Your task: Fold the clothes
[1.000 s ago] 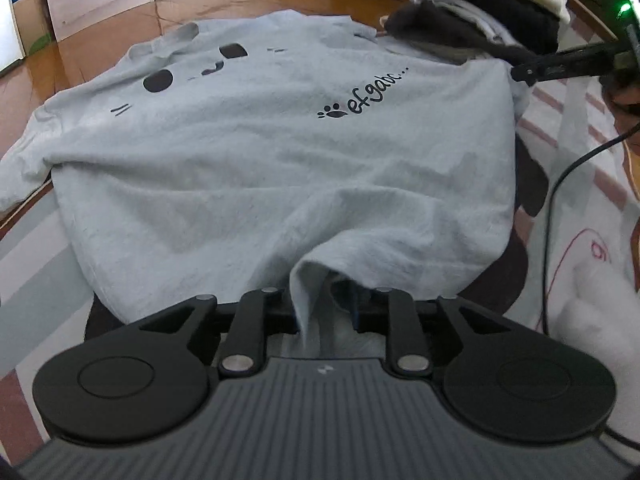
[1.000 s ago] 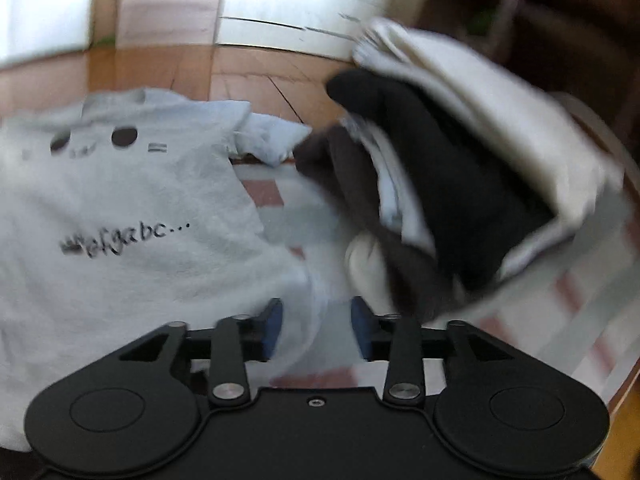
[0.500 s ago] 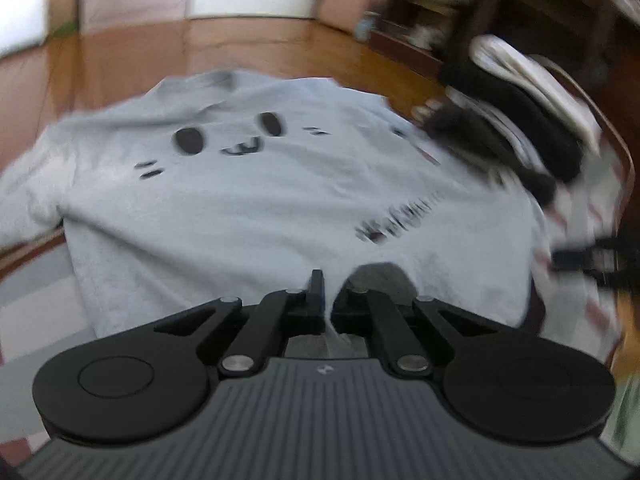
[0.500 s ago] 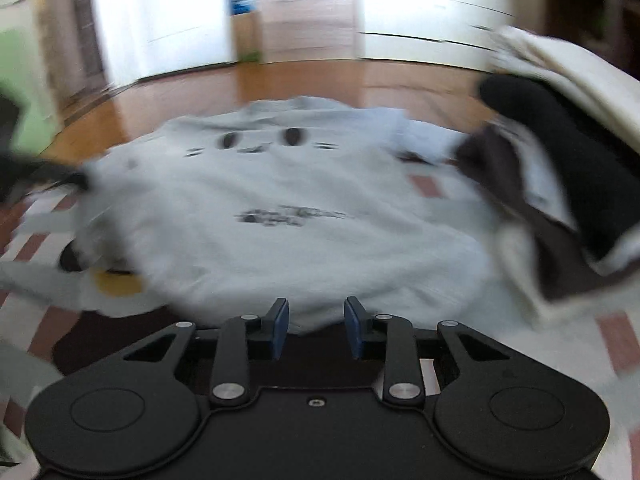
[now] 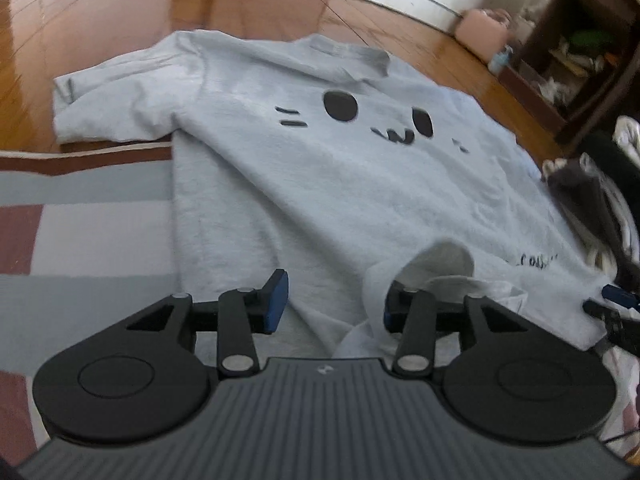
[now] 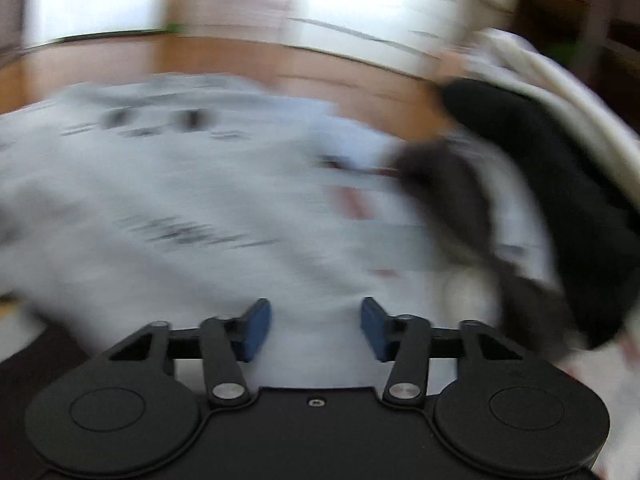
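Observation:
A light grey T-shirt with a black cat face lies flat, front up, partly on a striped rug and partly on the wooden floor. My left gripper is at the near hem, its jaws opening. A raised fold of hem lies against the right pad but is not pinched. In the blurred right wrist view, my right gripper hovers over the shirt near its hem, jaws opening, with nothing pressed between the pads. The tip of the right gripper shows at the shirt's right corner.
A pile of dark and white clothes lies just right of the shirt, also visible as the clothes pile. Beyond the shirt is wooden floor, a pink box and a dark shelf unit.
My left gripper, shut on a pinch of hem half a second ago, has opened and let it go, and it has swung and rolled along the hem. The right gripper's jaws have widened.

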